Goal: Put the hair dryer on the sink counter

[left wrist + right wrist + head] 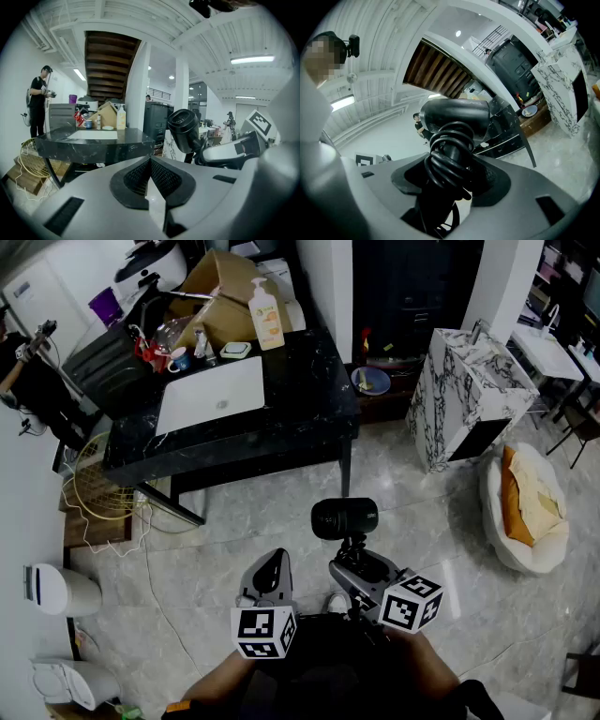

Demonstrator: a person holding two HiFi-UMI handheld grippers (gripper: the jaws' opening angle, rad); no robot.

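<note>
Grips black plastic hair dryer [345,519] by cord-wrapped handle in right gripper [361,570], barrel crosswise, left gripper [268,570] pinched shut and empty alongside, well short of black marble sink counter [291,418] ahead, slightly left.

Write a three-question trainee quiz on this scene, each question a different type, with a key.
1. True or false: the dryer lies on the counter.
2. Which holds the dryer? A: left tongs. B: right tongs. C: both.
3. Fill in: a ____ is wound round the dryer's handle.
Key: 1 false; 2 B; 3 cord.
</note>
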